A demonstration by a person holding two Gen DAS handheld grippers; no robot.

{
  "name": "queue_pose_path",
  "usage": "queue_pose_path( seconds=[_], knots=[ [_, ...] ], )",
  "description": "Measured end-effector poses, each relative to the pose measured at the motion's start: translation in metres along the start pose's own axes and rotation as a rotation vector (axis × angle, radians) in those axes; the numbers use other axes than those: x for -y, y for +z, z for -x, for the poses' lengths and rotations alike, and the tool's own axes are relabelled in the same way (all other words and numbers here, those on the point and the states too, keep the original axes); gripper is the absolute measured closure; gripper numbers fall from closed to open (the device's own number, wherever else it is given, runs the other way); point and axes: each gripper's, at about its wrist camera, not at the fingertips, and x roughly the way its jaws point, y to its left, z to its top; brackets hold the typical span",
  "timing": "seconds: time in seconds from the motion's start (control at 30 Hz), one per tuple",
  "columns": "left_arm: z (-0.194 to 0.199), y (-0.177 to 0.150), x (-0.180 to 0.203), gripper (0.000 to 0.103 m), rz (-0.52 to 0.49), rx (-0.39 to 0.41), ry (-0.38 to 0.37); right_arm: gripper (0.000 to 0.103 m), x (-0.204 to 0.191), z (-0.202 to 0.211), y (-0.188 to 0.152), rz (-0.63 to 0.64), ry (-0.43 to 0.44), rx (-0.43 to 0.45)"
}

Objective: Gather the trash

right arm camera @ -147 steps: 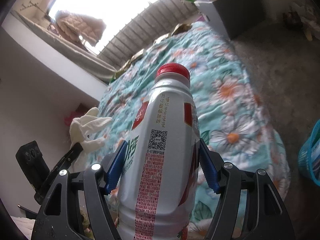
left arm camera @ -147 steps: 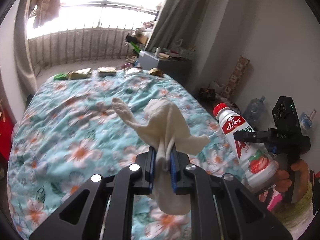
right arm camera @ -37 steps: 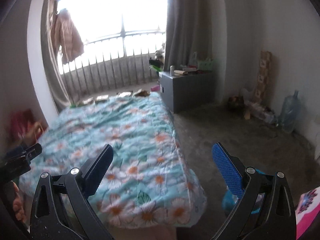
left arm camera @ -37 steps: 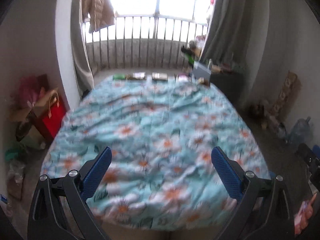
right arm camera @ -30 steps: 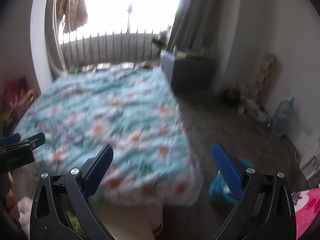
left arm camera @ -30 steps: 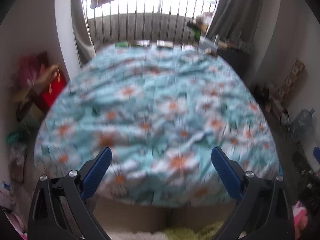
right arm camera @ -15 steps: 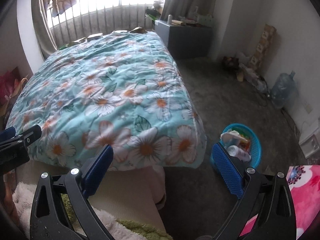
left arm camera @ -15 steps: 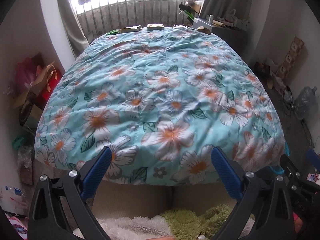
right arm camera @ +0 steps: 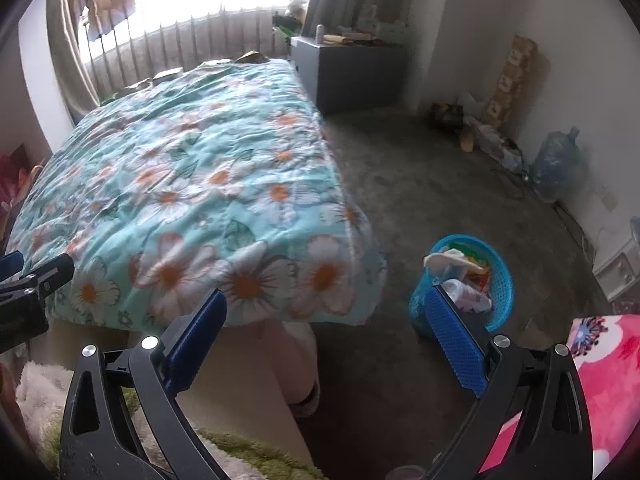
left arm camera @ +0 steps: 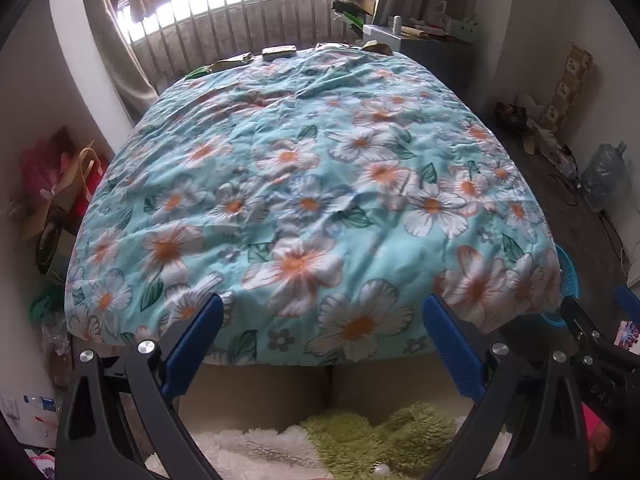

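Here, both hand-held grippers, left [left arm camera: 322, 346] and right [right arm camera: 336, 326], spread wide, empty, level before the bed [left arm camera: 312, 184].

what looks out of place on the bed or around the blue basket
Nothing stands out. The floral quilt has no trash on its top, and the blue basket stands upright on the floor with the trash inside, nothing spilled beside it.

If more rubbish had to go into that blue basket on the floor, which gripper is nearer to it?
The right gripper, probably. The blue basket sits on the floor just past its open jaws. From the left gripper, open too, only the basket's rim shows beyond the bed corner.
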Motion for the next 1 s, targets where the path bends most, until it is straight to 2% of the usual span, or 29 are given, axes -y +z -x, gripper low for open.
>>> queue_pose_path(
  seconds=[0.37,1.0],
  knots=[
    [0.002,0.003,0.016,0.005,-0.038,0.007,-0.020,0.008,0.017,-0.001,-0.002,-0.031,-0.020,0.000],
    [0.004,0.004,0.024,0.005,-0.057,0.014,-0.028,0.008,0.020,-0.002,-0.002,-0.038,-0.023,-0.004]
  ],
)
